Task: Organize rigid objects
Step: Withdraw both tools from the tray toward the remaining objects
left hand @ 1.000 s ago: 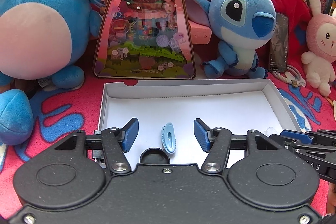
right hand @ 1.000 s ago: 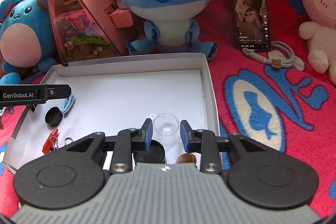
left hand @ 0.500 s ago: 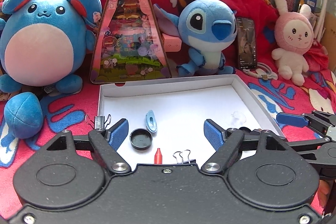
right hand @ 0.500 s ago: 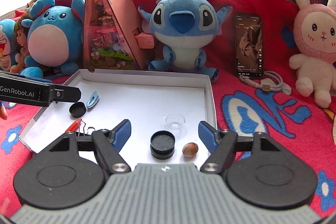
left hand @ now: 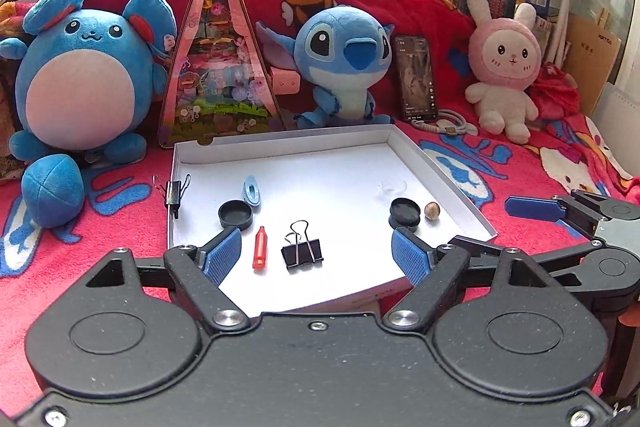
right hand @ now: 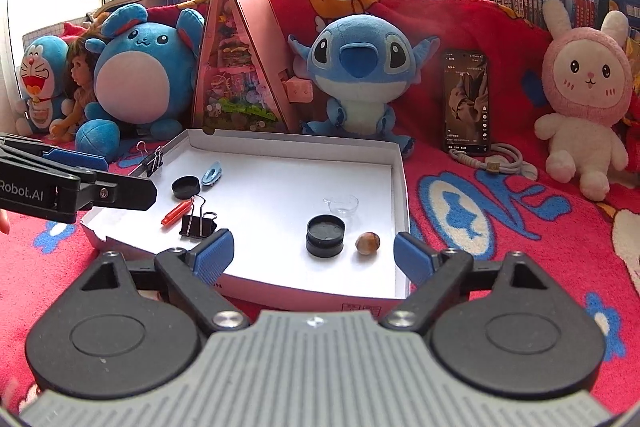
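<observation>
A shallow white box (left hand: 440,183) (right hand: 402,195) lies on the red blanket. It holds a blue hair clip (left hand: 251,189), a black cap (left hand: 235,214), a red piece (left hand: 260,247), a black binder clip (left hand: 302,247), a black round container (right hand: 325,230), a brown nut (right hand: 367,243) and a clear little cup (right hand: 342,205). Another binder clip (left hand: 175,189) grips the box's left rim. My left gripper (left hand: 316,255) hovers at the near edge, jaws opening, nothing between them. My right gripper (right hand: 313,254) hangs back at the near right edge, jaws opening and empty.
Plush toys stand behind the box: a round blue one (left hand: 80,83), a blue alien (left hand: 344,63) and a pink rabbit (left hand: 504,75). A pink triangular toy box (left hand: 218,67) and a phone (left hand: 416,79) lean at the back. Bookshelves are behind.
Both grippers have pulled back from the box and risen a little, and both sets of jaws have spread wide. The clear cup, formerly between the right jaws, now sits free in the box.
</observation>
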`<move>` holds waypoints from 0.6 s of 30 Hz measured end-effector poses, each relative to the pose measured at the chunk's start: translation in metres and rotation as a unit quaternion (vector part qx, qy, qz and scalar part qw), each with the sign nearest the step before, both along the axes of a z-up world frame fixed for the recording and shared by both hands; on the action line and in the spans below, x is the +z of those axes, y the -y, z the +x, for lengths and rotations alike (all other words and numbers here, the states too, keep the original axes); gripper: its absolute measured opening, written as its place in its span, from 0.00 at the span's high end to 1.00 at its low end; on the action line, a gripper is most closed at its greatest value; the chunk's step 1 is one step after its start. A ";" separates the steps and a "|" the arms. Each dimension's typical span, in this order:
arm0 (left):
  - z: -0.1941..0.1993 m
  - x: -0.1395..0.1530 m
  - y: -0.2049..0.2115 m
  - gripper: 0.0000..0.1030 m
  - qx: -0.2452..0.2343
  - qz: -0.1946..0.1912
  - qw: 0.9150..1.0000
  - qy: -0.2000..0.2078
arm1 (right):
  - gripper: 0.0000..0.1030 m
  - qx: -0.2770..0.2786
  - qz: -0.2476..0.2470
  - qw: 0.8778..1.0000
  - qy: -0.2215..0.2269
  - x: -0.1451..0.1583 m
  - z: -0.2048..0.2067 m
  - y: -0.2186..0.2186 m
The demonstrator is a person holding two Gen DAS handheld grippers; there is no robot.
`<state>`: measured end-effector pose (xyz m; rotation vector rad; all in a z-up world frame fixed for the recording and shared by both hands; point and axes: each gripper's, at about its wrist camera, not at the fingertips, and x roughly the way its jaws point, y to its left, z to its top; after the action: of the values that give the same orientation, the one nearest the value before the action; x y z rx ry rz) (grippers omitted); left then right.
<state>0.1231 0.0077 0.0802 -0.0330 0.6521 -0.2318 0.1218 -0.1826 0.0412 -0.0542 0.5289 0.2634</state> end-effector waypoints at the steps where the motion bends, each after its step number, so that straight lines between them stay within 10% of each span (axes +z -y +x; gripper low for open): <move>1: -0.005 -0.001 0.001 0.21 -0.001 0.000 1.000 0.000 | 0.09 0.001 0.001 1.000 -0.001 -0.001 -0.002 0.001; 18: -0.051 -0.025 0.005 0.21 0.011 0.007 1.000 -0.003 | 0.03 0.014 -0.012 1.000 0.004 -0.016 -0.042 -0.004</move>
<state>0.0717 0.0029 0.0552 -0.0280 0.6583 -0.2061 0.0796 -0.1789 0.0248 -0.0859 0.5241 0.2847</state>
